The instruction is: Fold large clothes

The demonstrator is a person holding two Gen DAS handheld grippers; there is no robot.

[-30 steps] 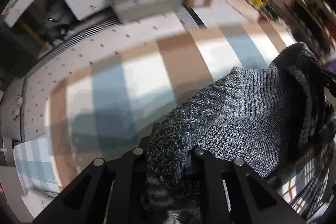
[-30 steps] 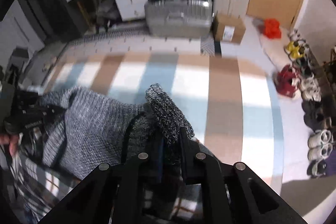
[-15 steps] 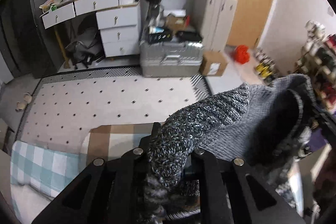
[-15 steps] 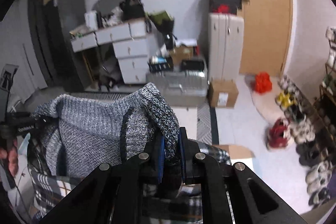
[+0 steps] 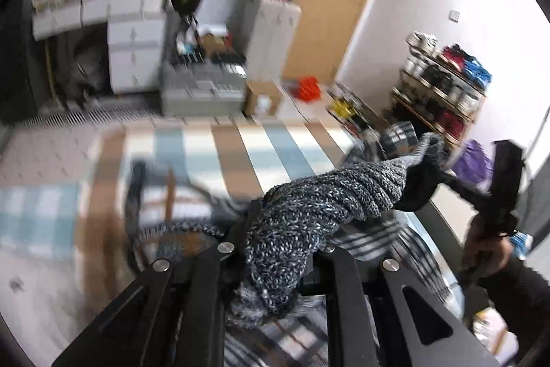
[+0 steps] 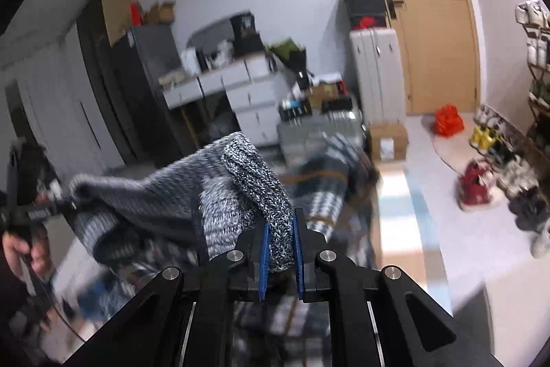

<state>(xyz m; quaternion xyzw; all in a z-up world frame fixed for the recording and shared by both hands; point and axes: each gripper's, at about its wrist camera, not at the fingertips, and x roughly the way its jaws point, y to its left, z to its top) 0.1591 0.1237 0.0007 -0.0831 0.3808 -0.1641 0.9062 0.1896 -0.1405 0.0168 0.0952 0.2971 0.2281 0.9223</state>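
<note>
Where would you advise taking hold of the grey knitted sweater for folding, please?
Probably along its thick ribbed edge, one corner each side, coming in along the hem. The left tongs and right tongs are each shut on that rolled edge, and the sweater hangs stretched between them.

Coarse, rough grey knit sweater [image 6: 254, 191]; matt black plastic tool [image 6: 280, 250] with blue ribbed pads [image 6: 264, 260].

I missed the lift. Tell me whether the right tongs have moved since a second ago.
Yes. The right tongs, shut on the knit sweater, tilted upward: the checked rug filled the view before; now the door and wall do.
</note>
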